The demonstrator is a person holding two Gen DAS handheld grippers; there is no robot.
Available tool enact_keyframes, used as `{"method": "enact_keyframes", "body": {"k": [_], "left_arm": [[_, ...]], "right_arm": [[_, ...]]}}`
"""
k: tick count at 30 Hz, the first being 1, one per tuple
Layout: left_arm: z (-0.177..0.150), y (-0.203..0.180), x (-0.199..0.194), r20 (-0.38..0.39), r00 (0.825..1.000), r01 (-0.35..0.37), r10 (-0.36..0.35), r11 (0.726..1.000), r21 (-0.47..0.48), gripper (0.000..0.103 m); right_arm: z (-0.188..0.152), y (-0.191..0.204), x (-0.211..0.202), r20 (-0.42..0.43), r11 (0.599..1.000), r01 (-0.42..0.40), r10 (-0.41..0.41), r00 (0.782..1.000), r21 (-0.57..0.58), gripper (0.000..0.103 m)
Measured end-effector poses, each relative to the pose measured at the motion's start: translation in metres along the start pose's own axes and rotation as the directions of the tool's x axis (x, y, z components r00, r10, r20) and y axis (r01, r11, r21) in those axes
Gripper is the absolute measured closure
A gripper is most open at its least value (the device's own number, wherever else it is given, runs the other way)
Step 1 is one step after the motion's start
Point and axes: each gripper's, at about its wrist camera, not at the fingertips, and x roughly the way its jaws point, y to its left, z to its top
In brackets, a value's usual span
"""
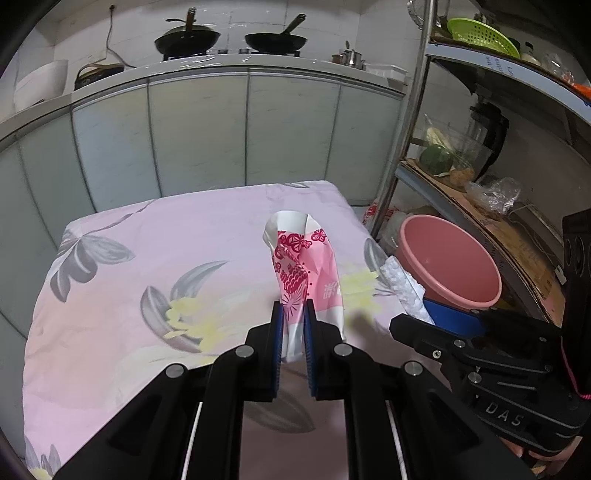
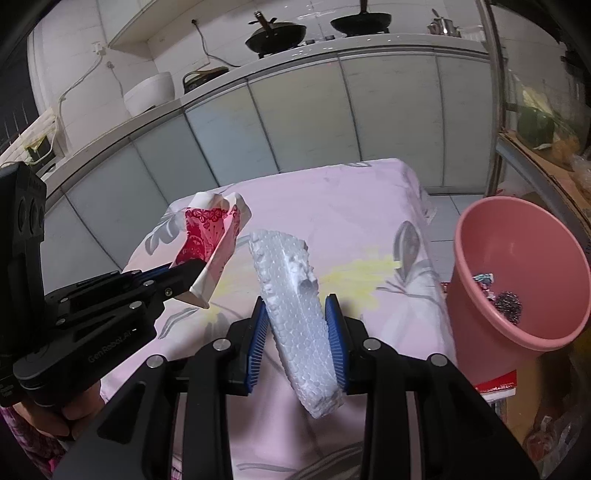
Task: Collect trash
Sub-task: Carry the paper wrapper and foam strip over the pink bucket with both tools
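Item 1. Left gripper point(image 1: 294, 325): jaws pinched nearly together on the near end of a pink and white paper carton point(image 1: 308, 266), flattened and crumpled. The carton is lifted clear of the table; its long axis runs away from the jaws toward the far side, open torn mouth at the far end.

Item 2. Right gripper point(image 2: 297, 325): jaws part-way closed and pressing both sides of a white foam block point(image 2: 291, 295). The block's long axis runs near-to-far between the pads, one end sticking out toward the camera, the other tilting up and far-left. It is held above the table.

Item 3. Pink bin point(image 2: 517, 269): stands off the right edge of the table, mouth tipped toward the grippers. Small scraps and a dark scouring ball lie inside.

Item 4. Table with a pink flowered cloth point(image 1: 147, 258): no other loose trash shows on its visible part.

Item 5. Background: counter with two pans point(image 1: 275, 38), metal shelf on the right carrying a green basket point(image 1: 480, 35).

Governing relation: the bin lies to the right of both grippers. The foam block, in the right gripper, is just beside the rim and the nearer of the two loads; the carton sits left of it and well apart from the bin. Judgement: the right hand is better placed to drop first, and the left must cross rightward past it, so the two grippers could crowd each other at the rim.
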Motion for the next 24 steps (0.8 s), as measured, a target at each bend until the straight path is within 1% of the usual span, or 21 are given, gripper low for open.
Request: {"method": "enact_keyframes", "body": {"k": [5,8,10,14,17,19,20,24], "left_arm": [[0.010,-0.020,0.009,0.003,1.000,0.030,-0.031,0.999,0.038,0.093],[0.017,-0.033,0.016,0.003,0.999,0.051,-0.051,0.997,0.065,0.093],[0.021,-0.044,0.022,0.002,0.998,0.067,-0.067,0.994,0.083,0.093],[0.034,-0.074,0.038,0.003,0.994,0.107,-0.108,0.986,0.132,0.093],[0.045,-0.098,0.052,0.001,0.988,0.150,-0.152,0.977,0.154,0.093],[0.052,-0.113,0.062,-0.004,0.983,0.182,-0.184,0.970,0.163,0.093],[0.057,-0.124,0.069,-0.006,0.978,0.209,-0.211,0.964,0.167,0.093],[0.067,-0.153,0.089,-0.015,0.966,0.256,-0.258,0.947,0.196,0.093]], "right_arm": [[0.003,-0.020,-0.007,0.024,0.999,0.042,-0.043,0.999,0.032,0.071],[0.007,-0.036,-0.013,0.043,0.995,0.077,-0.079,0.996,0.057,0.071],[0.011,-0.048,-0.018,0.059,0.991,0.113,-0.118,0.991,0.073,0.071],[0.020,-0.080,-0.026,0.090,0.974,0.192,-0.204,0.975,0.121,0.071],[0.023,-0.106,-0.028,0.096,0.957,0.245,-0.262,0.960,0.155,0.071],[0.026,-0.124,-0.028,0.093,0.941,0.284,-0.304,0.948,0.182,0.071],[0.027,-0.135,-0.027,0.091,0.931,0.306,-0.328,0.940,0.197,0.071],[0.030,-0.164,-0.024,0.075,0.905,0.353,-0.380,0.922,0.236,0.071]]}}
